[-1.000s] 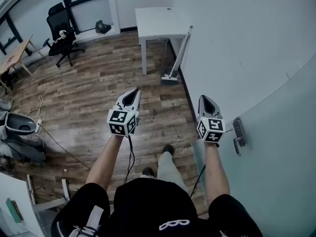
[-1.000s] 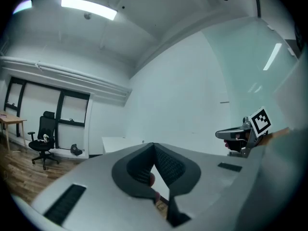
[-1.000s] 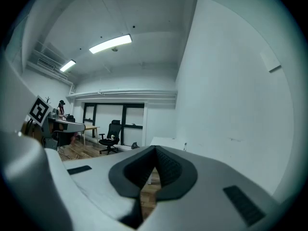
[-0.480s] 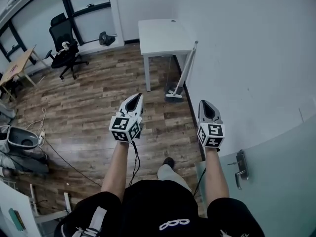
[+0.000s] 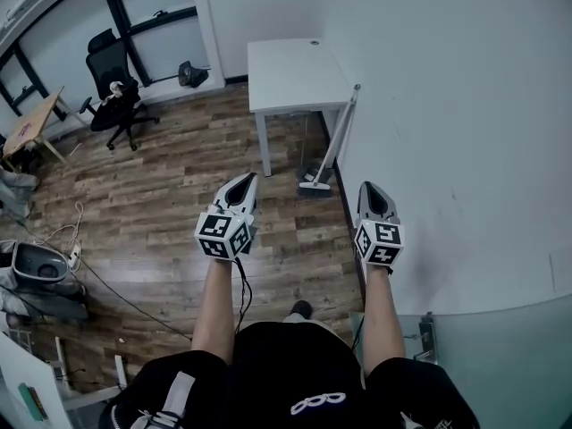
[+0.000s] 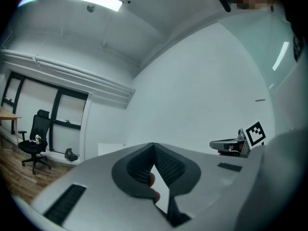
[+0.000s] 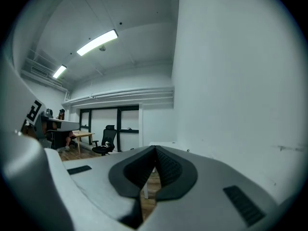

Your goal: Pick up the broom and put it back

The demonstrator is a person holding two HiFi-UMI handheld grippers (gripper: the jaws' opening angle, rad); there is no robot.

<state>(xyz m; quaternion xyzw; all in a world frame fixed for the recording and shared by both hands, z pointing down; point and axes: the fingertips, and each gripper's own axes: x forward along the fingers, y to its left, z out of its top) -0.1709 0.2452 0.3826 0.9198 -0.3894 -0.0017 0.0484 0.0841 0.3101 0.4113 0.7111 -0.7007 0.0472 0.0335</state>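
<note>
You walk on: the small white square table (image 5: 286,70) sits nearer than a second ago. The white long-handled broom (image 5: 334,137) leans on the wall just beside the table's right leg, untouched. Left gripper (image 5: 241,182) and right gripper (image 5: 370,190): jaws together, empty, both short of the table. Judged: approach only.

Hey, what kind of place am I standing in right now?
Probably an office. There is a black swivel chair, a white table and a wood floor. A broom leans beside the table.
</note>
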